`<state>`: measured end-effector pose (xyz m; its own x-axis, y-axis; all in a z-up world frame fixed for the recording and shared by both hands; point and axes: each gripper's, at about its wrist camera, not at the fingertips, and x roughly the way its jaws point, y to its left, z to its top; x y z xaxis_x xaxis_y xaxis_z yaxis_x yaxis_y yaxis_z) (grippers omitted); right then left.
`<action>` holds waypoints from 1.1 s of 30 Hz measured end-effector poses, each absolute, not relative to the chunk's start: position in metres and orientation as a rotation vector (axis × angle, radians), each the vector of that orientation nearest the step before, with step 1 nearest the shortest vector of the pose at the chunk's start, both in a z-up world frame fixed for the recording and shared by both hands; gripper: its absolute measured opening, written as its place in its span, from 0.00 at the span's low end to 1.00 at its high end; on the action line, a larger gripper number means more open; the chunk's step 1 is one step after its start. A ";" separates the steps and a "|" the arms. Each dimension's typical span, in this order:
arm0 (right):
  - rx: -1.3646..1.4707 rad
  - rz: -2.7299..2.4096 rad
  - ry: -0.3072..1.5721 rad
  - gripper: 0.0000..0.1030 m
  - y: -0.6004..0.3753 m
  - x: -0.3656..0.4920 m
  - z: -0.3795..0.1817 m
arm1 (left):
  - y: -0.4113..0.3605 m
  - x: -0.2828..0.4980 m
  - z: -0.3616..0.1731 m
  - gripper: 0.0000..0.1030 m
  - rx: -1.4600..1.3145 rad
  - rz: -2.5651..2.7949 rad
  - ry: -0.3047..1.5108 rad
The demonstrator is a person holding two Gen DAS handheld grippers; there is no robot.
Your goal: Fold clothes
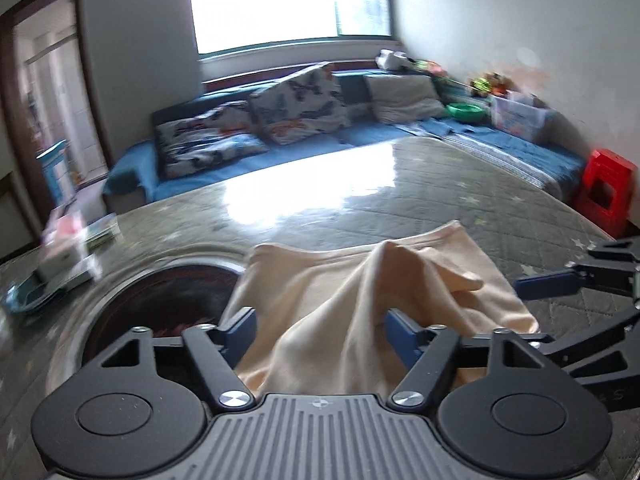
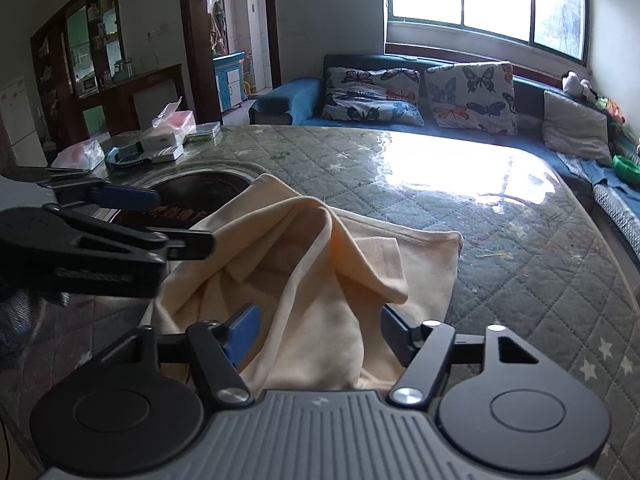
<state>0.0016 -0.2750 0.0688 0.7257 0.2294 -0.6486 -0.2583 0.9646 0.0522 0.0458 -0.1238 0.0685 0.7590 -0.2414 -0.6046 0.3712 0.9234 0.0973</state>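
Window: I see a wide window [image 2: 486, 4] on the far wall, blown out with daylight.
Sofa: a blue corner sofa [image 2: 304, 92] runs under it and along the right wall.
Cushions: two butterfly-print cushions [image 2: 470, 94] and a grey one [image 2: 574, 128].
Table: quilted green table cover [image 2: 520, 264] with pale stars, glare across its middle.
Doorway: dark wooden frame [image 2: 192, 36], left.
Cabinet: I make out a dark shelving unit [image 2: 92, 52] beside it.
Stool: red stool [image 1: 606, 190] at the right wall.

No legible text, embossed lettering on left gripper [image 2: 120, 216] too blurred
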 end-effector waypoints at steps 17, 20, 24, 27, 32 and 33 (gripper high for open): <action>0.017 0.332 0.770 0.32 -0.267 0.063 0.058 | -0.116 0.068 0.056 0.05 0.189 -0.430 0.669; 0.017 0.331 0.774 0.15 -0.263 0.071 0.054 | -0.122 0.072 0.052 0.08 0.204 -0.434 0.676; -0.013 0.299 0.742 0.03 -0.264 0.065 0.057 | -0.124 0.069 0.051 0.04 0.221 -0.423 0.650; -0.021 0.265 0.697 0.02 -0.275 0.051 0.068 | -0.112 0.065 0.056 0.03 0.194 -0.390 0.631; -0.024 0.196 0.640 0.02 -0.297 0.027 0.083 | -0.078 0.051 0.070 0.03 0.131 -0.313 0.604; -0.024 0.177 0.628 0.02 -0.302 0.021 0.086 | -0.071 0.048 0.073 0.03 0.120 -0.296 0.598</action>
